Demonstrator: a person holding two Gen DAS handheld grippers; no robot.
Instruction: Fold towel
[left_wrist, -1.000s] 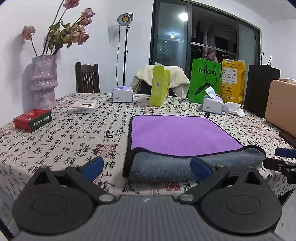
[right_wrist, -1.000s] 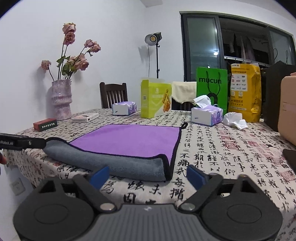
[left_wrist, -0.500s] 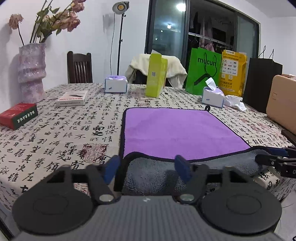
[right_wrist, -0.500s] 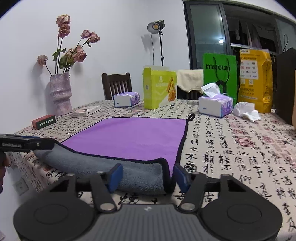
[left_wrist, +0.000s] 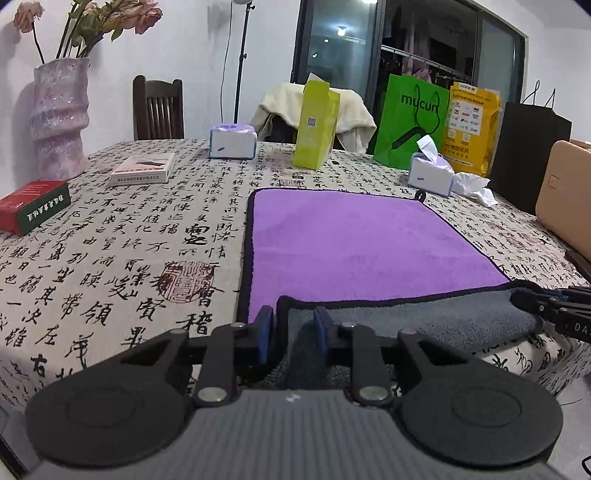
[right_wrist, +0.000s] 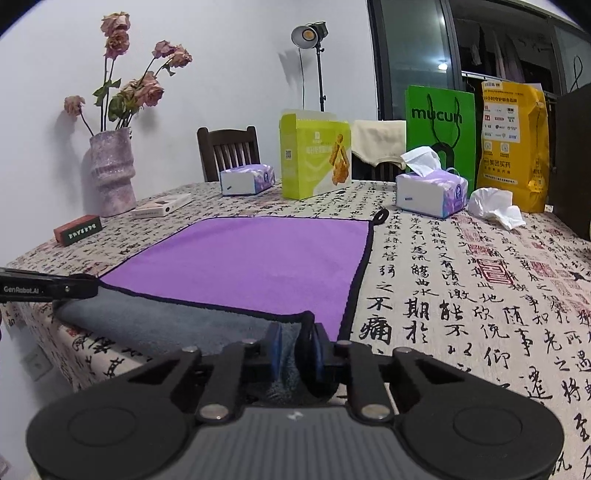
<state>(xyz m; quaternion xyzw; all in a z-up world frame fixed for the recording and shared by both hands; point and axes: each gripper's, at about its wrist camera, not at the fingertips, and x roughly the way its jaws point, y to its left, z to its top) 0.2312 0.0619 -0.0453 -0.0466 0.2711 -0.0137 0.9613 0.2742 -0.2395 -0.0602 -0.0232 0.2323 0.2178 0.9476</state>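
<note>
A purple towel (left_wrist: 354, 243) with a grey underside and black trim lies flat on the patterned tablecloth; its near edge is rolled over, grey side up. It also shows in the right wrist view (right_wrist: 255, 258). My left gripper (left_wrist: 293, 332) is shut on the towel's near left corner. My right gripper (right_wrist: 297, 345) is shut on the near right corner. Each gripper shows in the other's view, the right one at the right edge (left_wrist: 554, 306) and the left one at the left edge (right_wrist: 48, 288).
On the table behind the towel stand a yellow-green box (left_wrist: 316, 125), two tissue packs (left_wrist: 232, 140) (left_wrist: 430, 173), a green bag (left_wrist: 410, 122), a yellow bag (left_wrist: 471, 129), a vase (left_wrist: 59, 122), a red box (left_wrist: 33, 206) and a white box (left_wrist: 144, 170). A tan case (left_wrist: 569, 192) is at the right.
Both grippers moved forward onto the towel's rolled near edge and closed from wide open to shut on its two near corners.
</note>
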